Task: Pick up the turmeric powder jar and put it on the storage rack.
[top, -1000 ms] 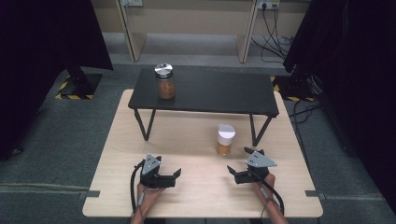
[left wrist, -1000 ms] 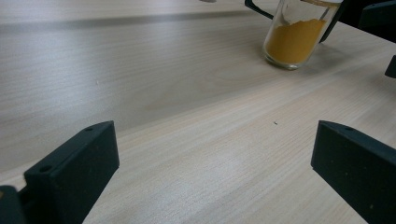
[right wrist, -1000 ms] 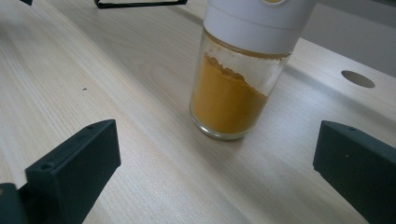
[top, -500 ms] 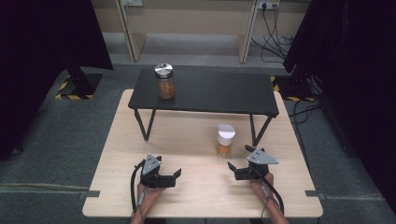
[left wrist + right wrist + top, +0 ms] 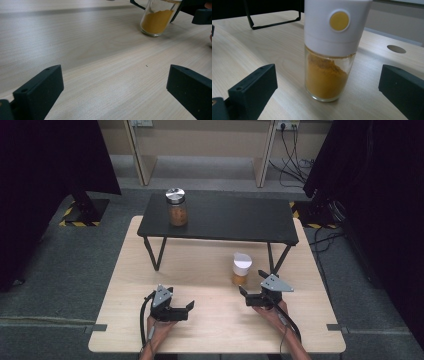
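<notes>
A glass spice jar of orange powder with a white cap stands on the wooden table, near the right front leg of the black stand. My right gripper is open just in front of it. In the right gripper view the spice jar stands upright, close, a little beyond the open right gripper. My left gripper rests open near the table's front, pointing right, nothing between its jaws. From the left gripper the jar is far off, beside the right gripper.
A low black stand on thin legs occupies the back of the table. On its left end sits a glass jar with a metal lid and brownish contents. A round hole is cut in the tabletop behind the spice jar.
My right gripper has crept forward and left, closer to the spice jar. The left gripper and both jars have stayed put.
</notes>
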